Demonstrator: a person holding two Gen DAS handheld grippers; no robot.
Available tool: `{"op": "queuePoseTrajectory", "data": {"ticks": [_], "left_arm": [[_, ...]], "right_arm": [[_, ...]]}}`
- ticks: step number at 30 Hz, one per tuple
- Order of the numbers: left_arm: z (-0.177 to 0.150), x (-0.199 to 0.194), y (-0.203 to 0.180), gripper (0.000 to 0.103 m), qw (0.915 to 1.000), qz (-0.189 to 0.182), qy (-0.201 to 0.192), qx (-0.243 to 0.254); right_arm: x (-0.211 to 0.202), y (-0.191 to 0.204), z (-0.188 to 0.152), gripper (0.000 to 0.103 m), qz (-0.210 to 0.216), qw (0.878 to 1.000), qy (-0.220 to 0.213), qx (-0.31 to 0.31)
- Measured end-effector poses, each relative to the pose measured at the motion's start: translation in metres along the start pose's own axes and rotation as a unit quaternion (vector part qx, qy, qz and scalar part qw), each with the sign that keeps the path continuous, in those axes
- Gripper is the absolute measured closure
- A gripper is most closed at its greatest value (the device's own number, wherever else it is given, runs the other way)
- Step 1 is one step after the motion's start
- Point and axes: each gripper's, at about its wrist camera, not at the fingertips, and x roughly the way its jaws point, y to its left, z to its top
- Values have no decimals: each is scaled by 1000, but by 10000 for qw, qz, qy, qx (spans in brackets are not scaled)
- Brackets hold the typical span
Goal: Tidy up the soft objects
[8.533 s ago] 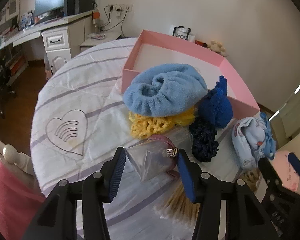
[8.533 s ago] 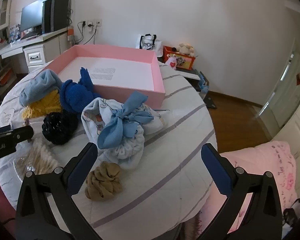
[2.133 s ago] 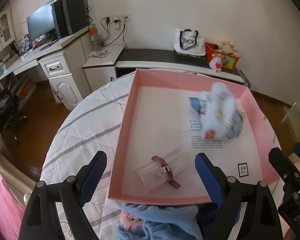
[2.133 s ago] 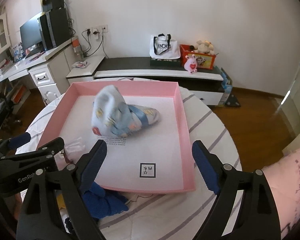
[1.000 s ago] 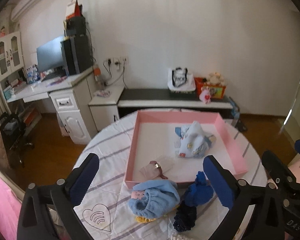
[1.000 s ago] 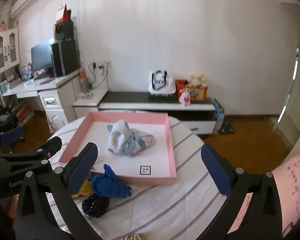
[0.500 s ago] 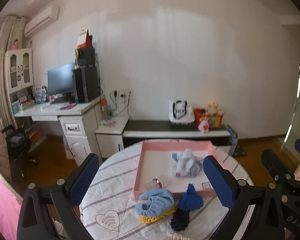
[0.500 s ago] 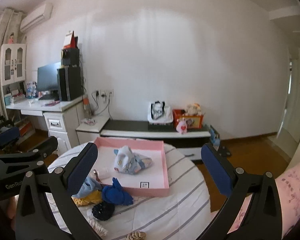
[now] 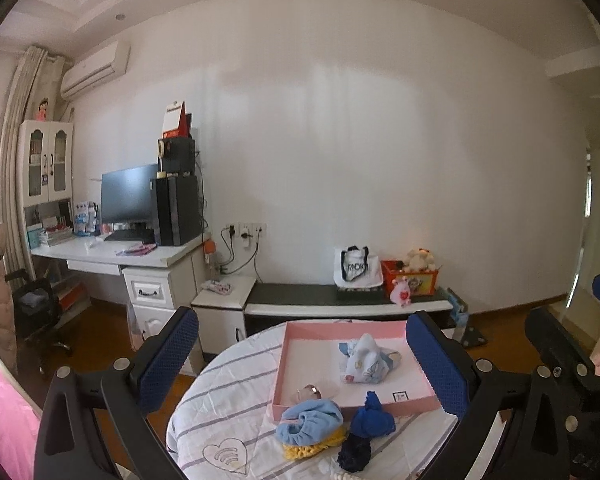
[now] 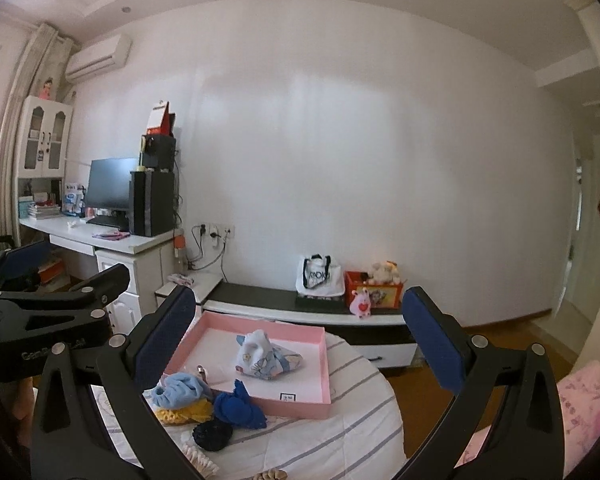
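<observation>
A pink tray [image 9: 284,356] [image 10: 322,364] sits on the round striped table [image 9: 236,392] [image 10: 356,428]. Inside it lie a pale blue printed cloth bundle [image 9: 365,361] [image 10: 260,356] and a clear pouch with a pink band [image 9: 314,391]. In front of the tray lie a light blue towel roll [image 9: 310,420] [image 10: 178,389], a yellow knit piece [image 9: 314,442] [image 10: 184,414], a dark blue soft item [image 9: 372,420] [image 10: 238,406] and a black scrunchie [image 9: 354,454] [image 10: 212,434]. My left gripper [image 9: 300,364] and right gripper [image 10: 296,344] are both open, empty and held high, far back from the table.
A white desk with monitor [image 9: 130,200] and computer tower [image 9: 176,210] stands at the left. A low black-topped cabinet [image 9: 340,292] along the wall holds a white bag [image 9: 356,268] and toys. A pink quilt [image 10: 584,408] lies at the right.
Both grippers have pulled up and back from the table, so the tray and soft items look much smaller. Earlier the pouch and the printed bundle were set in the tray.
</observation>
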Motion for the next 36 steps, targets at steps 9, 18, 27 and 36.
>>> {"op": "queuePoseTrajectory", "data": {"ticks": [9, 18, 27, 36], "left_arm": [[-21, -36, 9, 0, 9995, -80, -303, -15], [-46, -60, 13, 0, 9984, 12, -567, 45], [-48, -50, 1, 0, 9982, 47, -591, 17], [-40, -46, 0, 0, 9986, 27, -526, -3]], "right_arm": [[-23, -2, 3, 0, -138, 9994, -319, 71], [-29, -3, 1, 0, -219, 9990, -396, 50], [-30, -1, 0, 0, -187, 9990, -399, 44], [-31, -2, 0, 0, -171, 9991, -378, 24]]}}
